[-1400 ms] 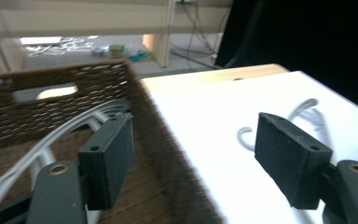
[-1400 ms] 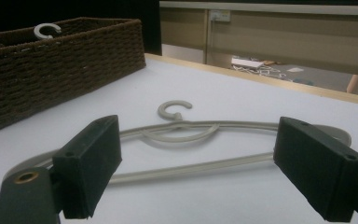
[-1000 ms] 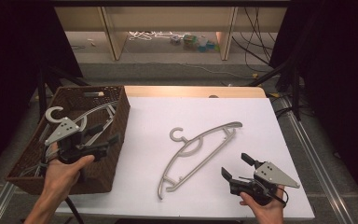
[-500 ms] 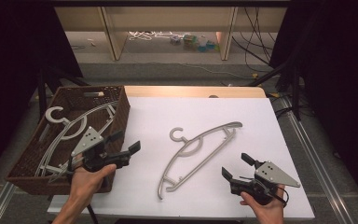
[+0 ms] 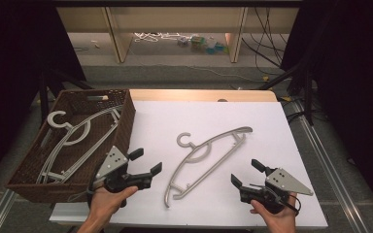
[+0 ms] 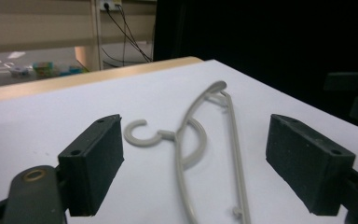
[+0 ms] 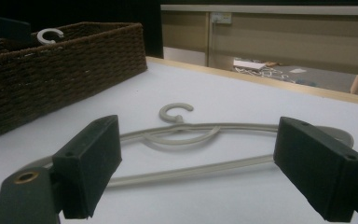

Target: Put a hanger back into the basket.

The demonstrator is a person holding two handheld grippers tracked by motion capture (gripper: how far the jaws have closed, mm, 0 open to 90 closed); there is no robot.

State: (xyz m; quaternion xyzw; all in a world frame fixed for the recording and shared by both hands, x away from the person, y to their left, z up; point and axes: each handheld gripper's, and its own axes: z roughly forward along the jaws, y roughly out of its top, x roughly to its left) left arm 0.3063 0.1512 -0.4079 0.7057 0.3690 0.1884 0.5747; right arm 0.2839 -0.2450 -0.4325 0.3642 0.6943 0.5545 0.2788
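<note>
A grey plastic hanger [image 5: 194, 147] lies flat in the middle of the white table, its hook toward the basket. My left gripper [image 5: 146, 161] hovers low beside the basket's front right corner. Its jaws have just been opening and stand open with nothing between them. In the left gripper view the hanger [image 6: 182, 149] lies ahead of the left gripper [image 6: 198, 158]. My right gripper [image 5: 246, 172] rests near the front edge, open and empty, to the right of the hanger's lower end. Its own view has the hanger [image 7: 191, 128] just beyond the right gripper [image 7: 205, 158].
A brown wicker basket [image 5: 126, 116] stands at the table's left with grey hangers [image 5: 73, 141] lying in it; the basket [image 7: 65, 70] is also in the right gripper view. Metal rails run along both table sides. Wooden shelving and cables sit behind the table.
My left gripper has moved right and down, from above the basket to the table beside its corner, and its jaws stand wider. The right gripper and the hanger on the table have not moved.
</note>
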